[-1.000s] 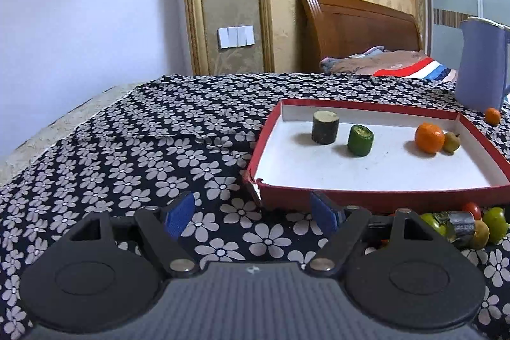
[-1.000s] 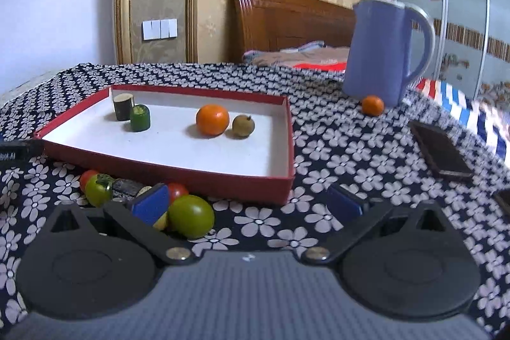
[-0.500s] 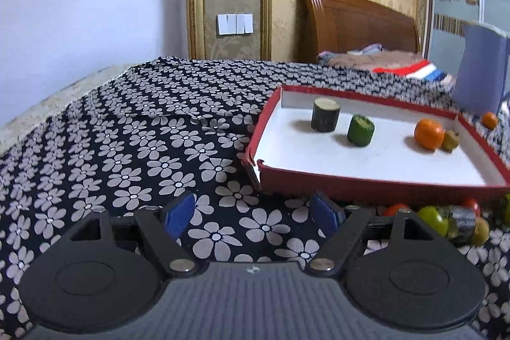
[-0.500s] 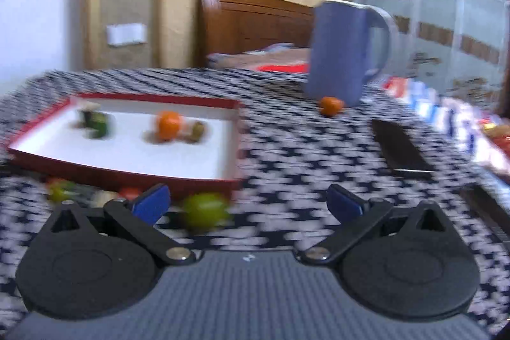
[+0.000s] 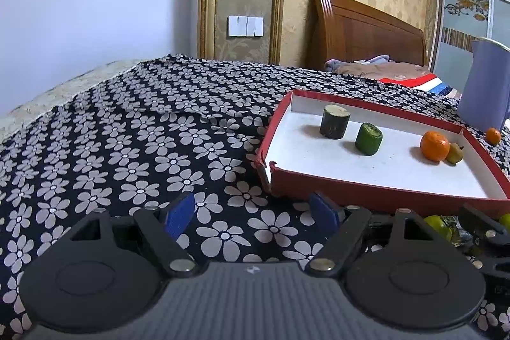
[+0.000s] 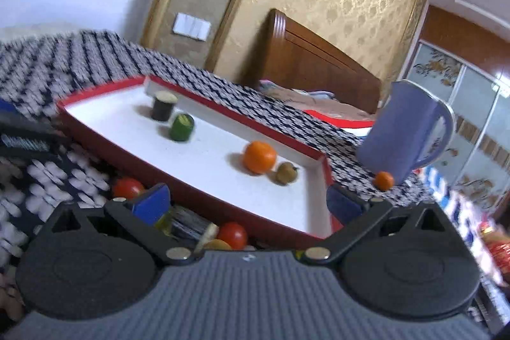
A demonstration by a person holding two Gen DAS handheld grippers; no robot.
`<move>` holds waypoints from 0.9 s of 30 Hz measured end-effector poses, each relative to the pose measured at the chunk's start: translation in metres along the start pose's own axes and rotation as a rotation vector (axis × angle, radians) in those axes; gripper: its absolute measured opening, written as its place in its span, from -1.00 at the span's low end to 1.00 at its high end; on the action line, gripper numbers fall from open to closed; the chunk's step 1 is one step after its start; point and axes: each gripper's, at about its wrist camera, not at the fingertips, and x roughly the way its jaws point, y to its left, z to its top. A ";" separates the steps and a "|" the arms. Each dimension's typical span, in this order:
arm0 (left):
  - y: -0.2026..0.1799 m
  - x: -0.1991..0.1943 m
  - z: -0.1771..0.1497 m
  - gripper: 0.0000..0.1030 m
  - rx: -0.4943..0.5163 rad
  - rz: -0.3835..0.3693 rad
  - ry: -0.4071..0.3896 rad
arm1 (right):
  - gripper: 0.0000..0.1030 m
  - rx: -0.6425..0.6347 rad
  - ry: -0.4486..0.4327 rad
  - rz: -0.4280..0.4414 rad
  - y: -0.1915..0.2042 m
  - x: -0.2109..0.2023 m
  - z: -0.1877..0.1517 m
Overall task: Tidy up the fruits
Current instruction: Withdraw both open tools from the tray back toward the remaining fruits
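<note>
A red tray (image 5: 376, 196) (image 6: 197, 203) with a white floor holds a dark cylinder (image 5: 334, 126) (image 6: 163, 106), a green cylinder (image 5: 368, 138) (image 6: 181, 127), an orange (image 5: 434, 145) (image 6: 259, 157) and a small brown fruit (image 5: 455, 152) (image 6: 287, 173). Loose fruits lie in front of the tray: red tomatoes (image 6: 127, 187) (image 6: 232, 235) and a green fruit (image 5: 440, 225). My left gripper (image 5: 251, 212) is open and empty over the cloth, left of the tray. My right gripper (image 6: 248, 203) is open, tilted, above the loose fruits at the tray's front wall.
A blue jug (image 5: 486, 85) (image 6: 404, 136) stands behind the tray's right end, with a small orange (image 5: 493, 136) (image 6: 383, 180) at its foot. The flowered tablecloth (image 5: 143, 142) covers the table. A bed headboard (image 5: 366, 31) is behind.
My right gripper swung right, then back left, and now tilts close over the loose fruits at the tray front. My left gripper drifted back and left a little.
</note>
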 end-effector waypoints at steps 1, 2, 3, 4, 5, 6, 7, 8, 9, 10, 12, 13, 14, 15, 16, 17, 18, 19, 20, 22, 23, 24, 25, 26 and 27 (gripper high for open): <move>0.003 0.001 0.000 0.54 -0.016 -0.003 0.004 | 1.00 0.009 0.012 0.005 -0.002 0.002 -0.001; 0.005 0.001 0.001 0.54 -0.030 -0.003 0.008 | 1.00 0.017 0.026 0.018 -0.004 0.005 -0.002; 0.007 0.001 0.001 0.54 -0.046 -0.001 0.009 | 1.00 0.018 0.040 0.025 -0.004 0.008 -0.002; 0.010 0.000 0.001 0.54 -0.064 0.004 0.006 | 1.00 0.019 0.041 0.025 -0.003 0.009 -0.002; 0.013 -0.001 0.001 0.54 -0.083 0.011 -0.001 | 1.00 0.024 0.046 0.027 -0.002 0.009 -0.002; 0.016 -0.002 0.001 0.54 -0.102 0.023 -0.009 | 1.00 0.031 0.041 0.033 0.000 0.008 -0.001; 0.019 -0.003 0.001 0.54 -0.123 0.040 -0.017 | 1.00 0.037 0.031 0.075 0.004 0.006 0.001; 0.022 -0.004 0.001 0.54 -0.139 0.047 -0.020 | 1.00 0.047 0.026 0.176 0.005 0.001 0.003; 0.024 -0.004 0.001 0.54 -0.152 0.045 -0.019 | 1.00 0.071 0.000 0.312 0.004 -0.008 0.005; 0.025 -0.003 0.001 0.54 -0.157 0.038 -0.012 | 1.00 0.102 -0.034 0.343 0.001 -0.014 0.006; 0.026 -0.001 0.001 0.54 -0.156 0.035 0.002 | 1.00 0.128 -0.065 0.202 -0.006 -0.018 0.010; 0.025 -0.001 0.001 0.54 -0.152 0.034 0.002 | 1.00 0.129 -0.066 0.141 -0.011 -0.017 0.010; 0.024 -0.001 0.001 0.54 -0.144 0.028 0.001 | 1.00 0.126 -0.049 0.117 -0.016 -0.015 0.009; 0.022 -0.001 0.001 0.54 -0.138 0.032 -0.005 | 1.00 0.125 -0.021 0.122 -0.020 -0.011 0.007; 0.020 -0.002 0.001 0.54 -0.132 0.044 -0.011 | 1.00 0.124 -0.013 0.118 -0.021 -0.009 0.005; 0.019 -0.002 0.001 0.54 -0.126 0.051 -0.013 | 1.00 0.108 -0.007 0.106 -0.019 -0.005 0.004; 0.018 -0.002 0.001 0.54 -0.120 0.052 -0.011 | 1.00 0.079 0.005 0.093 -0.014 0.000 0.003; 0.017 -0.001 0.001 0.54 -0.120 0.053 -0.011 | 1.00 0.038 0.024 0.075 -0.006 0.007 0.004; 0.018 -0.001 0.001 0.54 -0.125 0.056 -0.010 | 1.00 -0.002 0.040 0.053 0.002 0.013 0.004; 0.019 0.001 0.001 0.54 -0.136 0.055 -0.001 | 1.00 -0.049 0.064 0.048 0.010 0.021 0.002; 0.020 0.002 0.001 0.54 -0.141 0.051 0.007 | 1.00 -0.070 0.081 0.053 0.013 0.025 0.002; 0.022 0.003 0.001 0.54 -0.146 0.050 0.011 | 1.00 -0.088 0.092 0.060 0.017 0.029 0.002; 0.023 0.003 0.001 0.54 -0.151 0.048 0.012 | 1.00 -0.095 0.096 0.069 0.020 0.031 0.001; 0.024 0.002 0.001 0.54 -0.156 0.046 0.009 | 1.00 -0.089 0.092 0.070 0.020 0.028 0.002; 0.024 0.002 0.001 0.54 -0.158 0.048 0.006 | 1.00 -0.074 0.079 0.084 0.021 0.024 0.004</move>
